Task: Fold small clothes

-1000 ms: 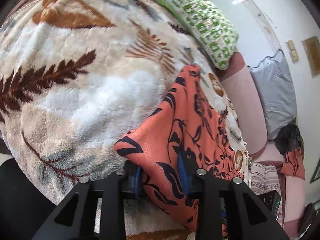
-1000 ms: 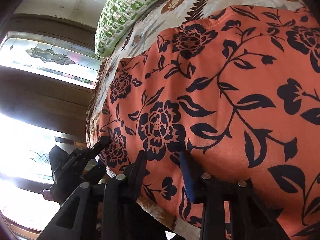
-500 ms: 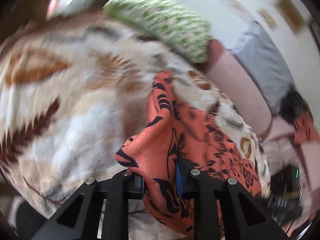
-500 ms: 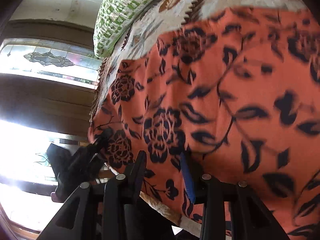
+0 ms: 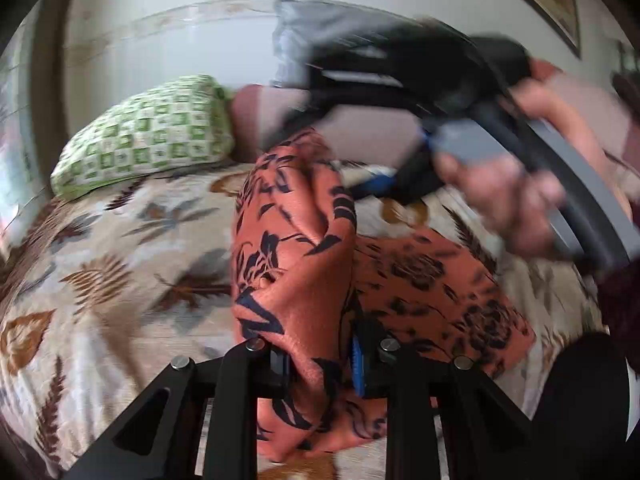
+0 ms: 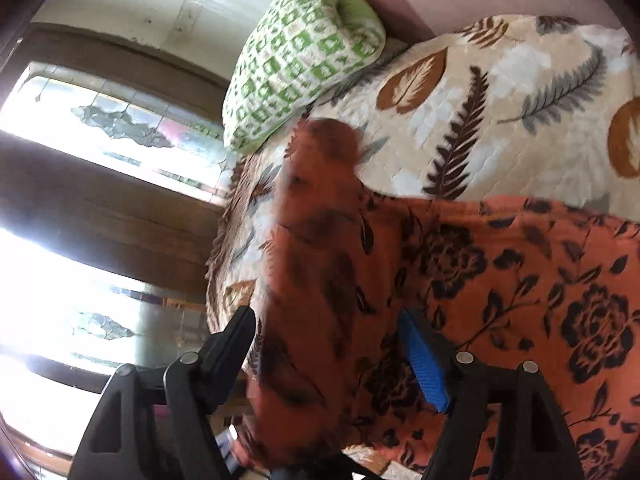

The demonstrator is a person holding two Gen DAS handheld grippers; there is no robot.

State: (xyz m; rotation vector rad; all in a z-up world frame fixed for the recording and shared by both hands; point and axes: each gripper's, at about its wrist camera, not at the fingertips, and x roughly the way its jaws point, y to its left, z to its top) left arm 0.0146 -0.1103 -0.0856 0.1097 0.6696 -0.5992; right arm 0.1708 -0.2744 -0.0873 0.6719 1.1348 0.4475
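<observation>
Orange floral garment (image 5: 296, 248) is lying on the leaf-print blanket (image 5: 120, 248) on the bed, with one edge being lifted into a standing fold. Rest of the cloth is spreading flat toward the right of the left wrist view, and in the right wrist view the garment (image 6: 500, 280) is covering the lower right of the blanket (image 6: 500, 92).

Left gripper (image 5: 320, 360) is clamping the bunched edge of the fabric: jaws are standing narrow, cloth is packed between the black pad and the blue pad (image 5: 357, 368), and the fold is rising up from the grip.

Right gripper (image 6: 332, 344) is standing wide; its jaws have just been opening. A raised, blurred flap of the garment is sitting between the fingers, but the pads are not pressing on it: the black finger (image 6: 236, 336) is on the left, and the blue-padded finger (image 6: 424, 360) is apart on the right.

In the left wrist view the right gripper (image 5: 360, 184) is showing blurred above the cloth, with the person's hand (image 5: 508, 188) wrapping its handle.

Green-and-white patterned pillow (image 5: 148, 136) is resting at the far end of the blanket, against a pink headboard (image 5: 360, 136). Pale wall (image 5: 180, 36) is running behind. Bright windows (image 6: 100, 132) are filling the left of the right wrist view.
</observation>
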